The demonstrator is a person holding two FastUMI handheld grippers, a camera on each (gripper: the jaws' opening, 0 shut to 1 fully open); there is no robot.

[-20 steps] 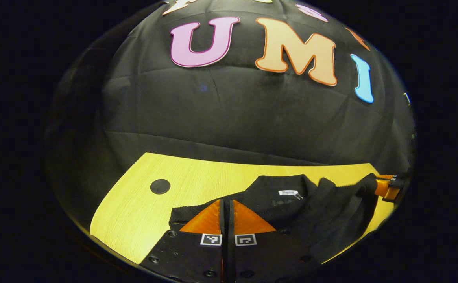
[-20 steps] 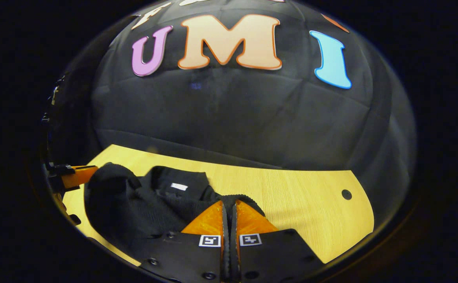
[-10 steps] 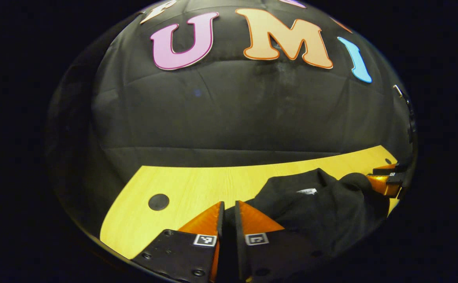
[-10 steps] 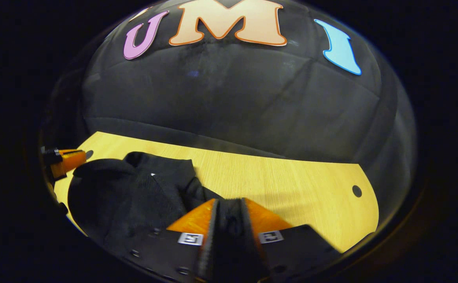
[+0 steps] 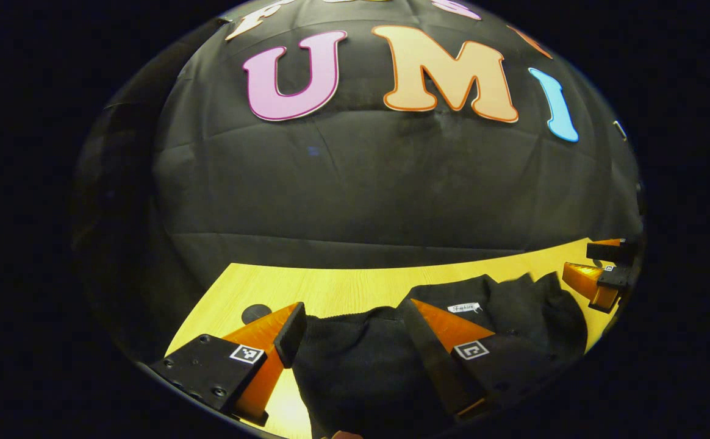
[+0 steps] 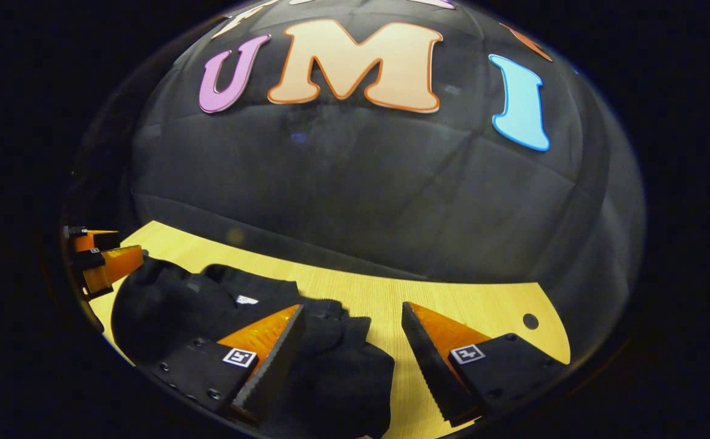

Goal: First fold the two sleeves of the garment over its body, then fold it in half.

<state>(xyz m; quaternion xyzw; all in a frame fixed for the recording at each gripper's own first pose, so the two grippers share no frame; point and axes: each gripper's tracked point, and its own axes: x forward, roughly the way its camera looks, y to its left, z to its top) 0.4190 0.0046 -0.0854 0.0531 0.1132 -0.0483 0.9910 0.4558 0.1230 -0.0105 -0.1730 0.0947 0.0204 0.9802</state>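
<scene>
A black garment [image 5: 361,366] with a white neck label [image 5: 465,308] lies in a folded heap on the yellow wooden table [image 5: 343,286]. My left gripper [image 5: 352,308] hangs open just above the heap's left part, its jaws wide apart and holding nothing. In the right gripper view the same garment [image 6: 330,378] spreads under my right gripper [image 6: 352,306], which is also wide open and grips no cloth. Each view also shows the other gripper at the far side of the heap, the right gripper [image 5: 577,259] and the left gripper [image 6: 129,242], both with fingers apart.
Black cloth walls close off the back of the table. A round dark hole [image 5: 256,313] marks the table's left end, and another hole [image 6: 530,321] marks its right end. Bare wood [image 6: 477,305] runs between the garment and that right end.
Both grippers were shut on the garment's edge a second ago; both have since opened wide and let go. The garment has dropped into a lower heap on the table.
</scene>
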